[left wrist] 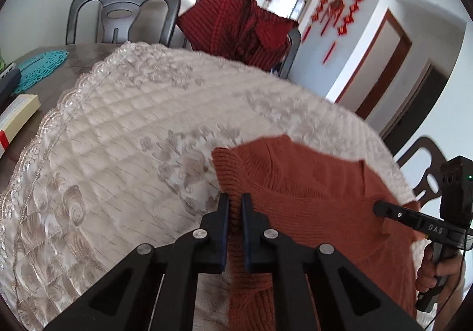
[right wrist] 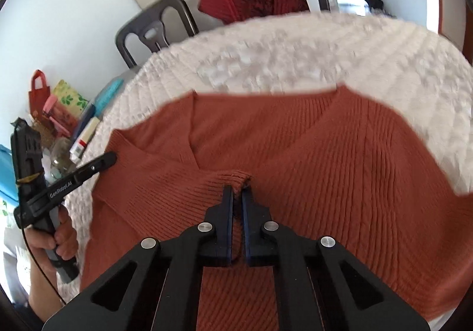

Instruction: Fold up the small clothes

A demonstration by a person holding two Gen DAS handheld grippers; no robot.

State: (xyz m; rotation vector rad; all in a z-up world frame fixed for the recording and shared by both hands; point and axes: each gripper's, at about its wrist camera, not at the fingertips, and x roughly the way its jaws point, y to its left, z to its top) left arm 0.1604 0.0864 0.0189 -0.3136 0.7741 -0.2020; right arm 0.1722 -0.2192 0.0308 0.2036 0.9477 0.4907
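Note:
A rust-orange knit sweater [right wrist: 340, 153] lies on the cream quilted table cover [right wrist: 295, 50]. My right gripper [right wrist: 235, 193] is shut on a ribbed cuff of the sweater, folded over its middle. My left gripper [left wrist: 235, 201] is shut on the sweater's ribbed edge [left wrist: 227, 171] at its left side. The sweater also shows in the left wrist view [left wrist: 310, 189], where the right gripper [left wrist: 381, 208] comes in from the right. In the right wrist view the left gripper [right wrist: 109, 157] comes in from the left.
A dark red knit garment [left wrist: 239, 26] hangs over a chair back beyond the table. A grey plastic chair [left wrist: 118, 14] stands at the far left. A teal mat [left wrist: 41, 68], a box [left wrist: 17, 115] and small clutter [right wrist: 59, 118] sit at the table's left side.

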